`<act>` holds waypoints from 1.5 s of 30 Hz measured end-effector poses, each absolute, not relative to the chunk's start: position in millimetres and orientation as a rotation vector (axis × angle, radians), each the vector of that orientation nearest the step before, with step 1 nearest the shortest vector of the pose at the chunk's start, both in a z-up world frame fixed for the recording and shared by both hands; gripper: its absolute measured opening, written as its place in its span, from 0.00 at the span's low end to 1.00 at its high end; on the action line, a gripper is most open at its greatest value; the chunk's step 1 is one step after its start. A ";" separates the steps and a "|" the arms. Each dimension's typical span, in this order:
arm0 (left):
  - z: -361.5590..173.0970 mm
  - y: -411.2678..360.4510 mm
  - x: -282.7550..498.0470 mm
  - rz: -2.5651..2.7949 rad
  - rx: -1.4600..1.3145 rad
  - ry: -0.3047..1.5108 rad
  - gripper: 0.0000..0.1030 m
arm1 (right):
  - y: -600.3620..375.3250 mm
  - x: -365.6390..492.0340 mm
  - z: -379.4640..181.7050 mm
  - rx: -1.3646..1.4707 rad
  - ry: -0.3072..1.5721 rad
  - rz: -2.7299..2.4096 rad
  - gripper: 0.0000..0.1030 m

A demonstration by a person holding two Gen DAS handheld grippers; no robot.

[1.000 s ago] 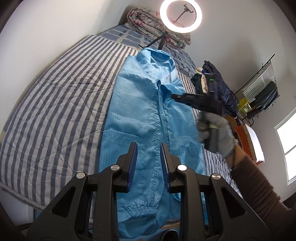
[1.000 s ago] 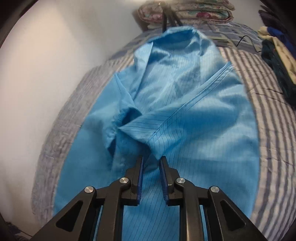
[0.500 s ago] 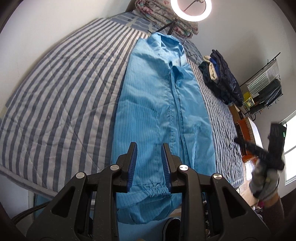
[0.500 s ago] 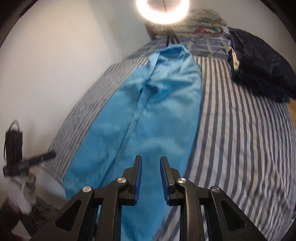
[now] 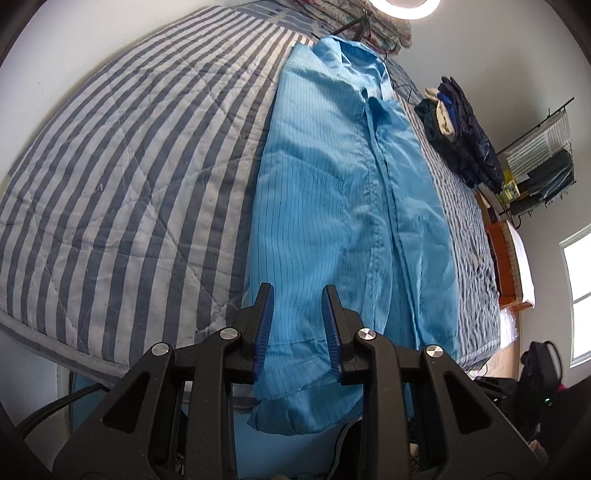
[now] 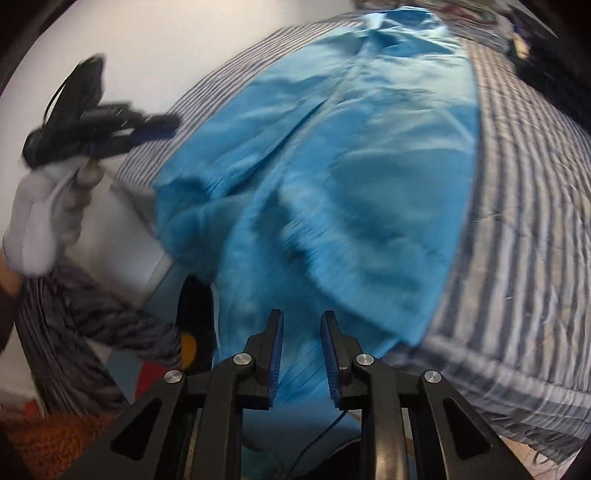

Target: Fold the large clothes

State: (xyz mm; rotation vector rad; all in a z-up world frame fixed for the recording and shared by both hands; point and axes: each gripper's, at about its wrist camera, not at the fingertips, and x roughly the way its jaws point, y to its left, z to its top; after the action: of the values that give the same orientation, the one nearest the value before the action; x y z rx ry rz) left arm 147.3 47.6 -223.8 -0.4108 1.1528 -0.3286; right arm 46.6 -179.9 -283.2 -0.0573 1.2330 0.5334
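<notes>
A long light-blue pinstriped garment point(image 5: 343, 192) lies lengthwise on the striped bed, folded into a narrow strip, its hem hanging over the near edge. My left gripper point(image 5: 297, 325) is open and empty just above the hem end. In the blurred right wrist view the garment point(image 6: 332, 177) fills the middle, and my right gripper point(image 6: 300, 347) is open and empty over its near hanging end. The left gripper point(image 6: 107, 118) also shows there, held by a gloved hand at the left, beside the bed edge.
The grey-and-white striped quilt point(image 5: 122, 177) covers the bed. A pile of dark clothes point(image 5: 461, 129) lies on the far right of the bed. A ring light point(image 5: 410, 5) stands at the head. A wooden bedside stand point(image 5: 506, 254) and a wall rack point(image 5: 543, 155) are on the right.
Both grippers have pulled back from the middle of the garment to its hem end at the near bed edge. The right gripper left the left view. The garment lies flatter.
</notes>
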 end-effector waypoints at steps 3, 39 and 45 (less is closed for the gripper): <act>-228.3 47.0 143.2 -0.332 -0.388 1.162 0.25 | -184.7 41.7 -268.3 -0.050 1.188 0.545 0.24; -253.5 11.4 190.0 -0.303 -0.245 1.170 0.27 | -224.2 202.5 -268.3 -0.084 0.949 0.216 0.25; -258.1 21.6 187.7 -0.319 -0.283 1.170 0.27 | -225.9 208.3 -288.2 -0.144 1.027 0.206 0.24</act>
State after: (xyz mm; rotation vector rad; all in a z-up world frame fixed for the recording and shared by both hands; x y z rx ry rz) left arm 187.7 21.6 -258.1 -0.2833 1.1696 -0.3190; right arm 208.3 -225.9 -288.2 -0.1437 1.0272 0.2058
